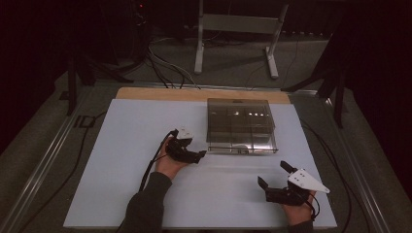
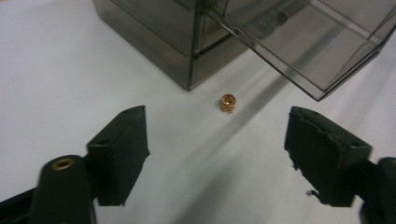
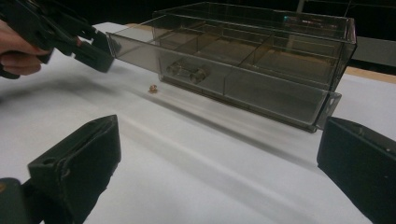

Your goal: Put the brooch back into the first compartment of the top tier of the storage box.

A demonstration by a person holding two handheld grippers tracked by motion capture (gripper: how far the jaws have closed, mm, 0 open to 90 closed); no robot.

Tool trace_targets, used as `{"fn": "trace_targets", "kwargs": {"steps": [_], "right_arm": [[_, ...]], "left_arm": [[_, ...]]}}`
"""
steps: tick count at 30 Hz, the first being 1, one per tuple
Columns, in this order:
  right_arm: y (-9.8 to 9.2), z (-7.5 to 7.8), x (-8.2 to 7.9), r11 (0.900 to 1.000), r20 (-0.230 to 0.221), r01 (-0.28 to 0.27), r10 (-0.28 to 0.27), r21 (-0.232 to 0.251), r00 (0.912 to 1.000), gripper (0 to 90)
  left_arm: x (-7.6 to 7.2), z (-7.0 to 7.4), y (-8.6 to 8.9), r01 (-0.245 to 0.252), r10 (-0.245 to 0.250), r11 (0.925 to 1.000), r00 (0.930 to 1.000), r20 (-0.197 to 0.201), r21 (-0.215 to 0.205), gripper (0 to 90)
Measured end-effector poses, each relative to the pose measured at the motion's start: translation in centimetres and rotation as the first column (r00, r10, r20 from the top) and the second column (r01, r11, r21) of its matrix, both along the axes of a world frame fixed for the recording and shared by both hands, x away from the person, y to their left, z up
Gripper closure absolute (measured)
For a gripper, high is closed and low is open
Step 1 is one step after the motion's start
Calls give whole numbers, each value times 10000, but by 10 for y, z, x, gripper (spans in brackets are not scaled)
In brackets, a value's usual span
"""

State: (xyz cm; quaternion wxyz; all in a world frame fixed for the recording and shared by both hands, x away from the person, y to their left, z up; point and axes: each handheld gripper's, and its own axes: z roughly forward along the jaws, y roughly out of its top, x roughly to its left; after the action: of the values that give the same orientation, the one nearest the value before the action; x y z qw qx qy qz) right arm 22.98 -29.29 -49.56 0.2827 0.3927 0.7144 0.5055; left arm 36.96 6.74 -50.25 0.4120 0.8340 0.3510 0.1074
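A small gold, knurled metal piece (image 2: 227, 102) lies on the white sheet just off the corner of a smoky clear drawer box (image 2: 154, 32). The box's drawer (image 2: 303, 42) is pulled out above it. My left gripper (image 2: 215, 122) is open, its jaws standing wide just short of the gold piece and not touching it. In the high view the left gripper (image 1: 201, 154) points at the box's (image 1: 240, 114) front left corner. My right gripper (image 1: 272, 173) rests open near the front right, nothing between its jaws. From the right gripper (image 3: 218, 126) I see the gold piece (image 3: 152, 88), the drawer (image 3: 224, 79) and the left gripper (image 3: 100, 51).
The white sheet (image 1: 145, 126) covers the table, with a wooden strip (image 1: 160, 93) along the back edge. The drawer has several dividers. Cables (image 1: 148, 167) trail from both grippers. A metal stand (image 1: 238, 24) is on the floor behind the table.
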Motion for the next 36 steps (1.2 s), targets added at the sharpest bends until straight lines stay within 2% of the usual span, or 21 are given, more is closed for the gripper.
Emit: {"fn": "trace_targets", "kwargs": {"steps": [6, 11, 12, 18, 23, 28, 33, 36], "right_arm": [[0, 0, 0, 10000, 9, -2, 2, -25, 10000, 1], [0, 0, 0, 10000, 16, -4, 4, -26, 10000, 1], [0, 0, 0, 10000, 21, -2, 2, -26, 10000, 1], [0, 0, 0, 10000, 31, 1, -1, -28, 10000, 1], [0, 0, 0, 10000, 40, -17, 17, -33, 10000, 1], [0, 0, 0, 10000, 39, -11, 11, -34, 10000, 1], [-1, 0, 0, 10000, 36, -28, 28, -36, 10000, 1], [-1, 0, 0, 10000, 44, -21, 21, -31, 10000, 1]], "left_arm": [[7, -7, -9, 262, -260, 9995, 9996, -120, 152, 339], [12, -10, -13, 402, -402, 9992, 9988, -262, 12, 398], [13, -11, -16, 502, -505, 9986, 9983, -276, -144, 398], [17, -13, -24, 710, -715, 9974, 9970, -310, -144, 473], [20, -16, -30, 930, -927, 9956, 9952, -313, 115, 527], [24, -18, -36, 1111, -1104, 9936, 9933, -346, 202, 584], [27, -21, -41, 1060, -1048, 9940, 9936, -415, 275, 631], [29, -24, -46, 1130, -1109, 9925, 9927, -472, 460, 675]]}}
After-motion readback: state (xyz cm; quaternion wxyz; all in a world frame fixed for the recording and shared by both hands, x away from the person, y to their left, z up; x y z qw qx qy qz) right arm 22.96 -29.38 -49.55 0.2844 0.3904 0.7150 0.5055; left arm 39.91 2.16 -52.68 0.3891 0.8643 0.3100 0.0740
